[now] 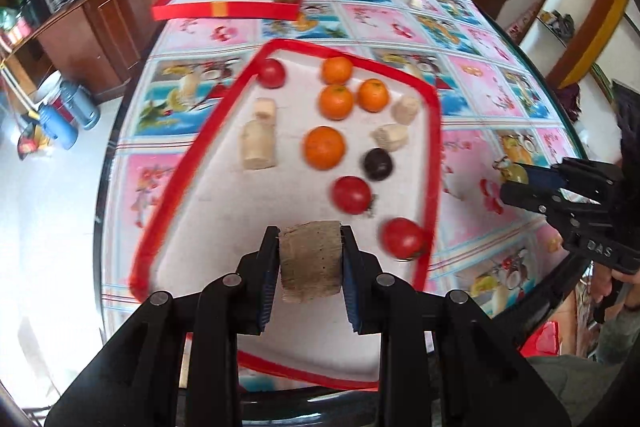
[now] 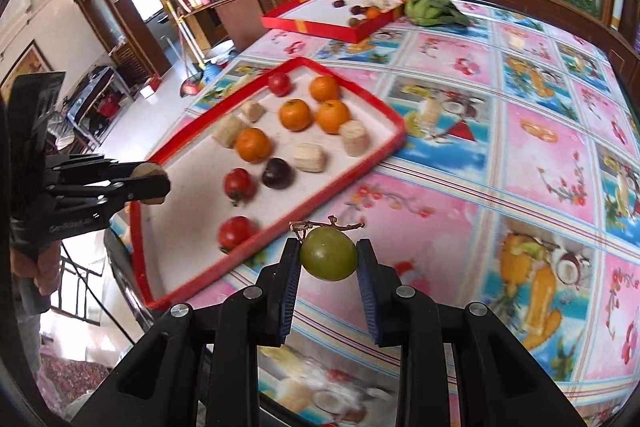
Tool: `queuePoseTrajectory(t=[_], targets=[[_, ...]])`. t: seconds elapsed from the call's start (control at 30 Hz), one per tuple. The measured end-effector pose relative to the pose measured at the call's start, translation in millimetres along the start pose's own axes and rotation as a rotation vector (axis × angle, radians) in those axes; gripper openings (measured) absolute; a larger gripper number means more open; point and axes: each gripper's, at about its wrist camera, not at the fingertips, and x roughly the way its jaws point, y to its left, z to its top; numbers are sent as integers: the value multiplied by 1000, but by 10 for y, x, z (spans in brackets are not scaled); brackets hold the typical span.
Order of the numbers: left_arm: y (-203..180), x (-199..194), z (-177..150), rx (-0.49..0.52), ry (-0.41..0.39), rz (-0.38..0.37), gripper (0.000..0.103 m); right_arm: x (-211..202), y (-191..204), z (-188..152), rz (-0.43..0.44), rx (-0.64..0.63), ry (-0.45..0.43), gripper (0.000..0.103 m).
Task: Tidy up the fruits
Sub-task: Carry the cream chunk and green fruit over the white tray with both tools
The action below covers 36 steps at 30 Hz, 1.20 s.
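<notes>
Near tray [image 1: 434, 147], frame centre: oranges [image 1: 324, 147], tomatoes [image 1: 351, 195], pale chunks [image 1: 259, 145], loose and likely to roll.

Left gripper [image 1: 310, 259], bottom centre, clamped across a cut chunk [image 1: 311, 261]: probably stiff and light, flat ends facing the pads, axis across the frame.

Right gripper [image 2: 329, 259] clamped on a green fruit [image 2: 329, 254]: round, smooth, probably bruisable; stem [image 2: 326, 225] uppermost.

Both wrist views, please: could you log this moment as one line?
left tongs: shut on sugarcane piece | right tongs: shut on green grape | near red tray: oranges, tomatoes, cane pieces
</notes>
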Motion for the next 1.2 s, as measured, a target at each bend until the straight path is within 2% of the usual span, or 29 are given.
queuePoseTrajectory(t=[0.2,0.6,0.9,1.2], targets=[[333,116,-1,-56,10,10,26,135,432,149,55,-67,10,28],[474,336,78,-41,48,3,26,611,1052,254,136,-156,101,28],[354,571,234,-13,60,-37,26,915,1161,282,115,-165,154,28],[267,674,264,7,72,-48,26,1027,1053,307,37,-164,161,28]])
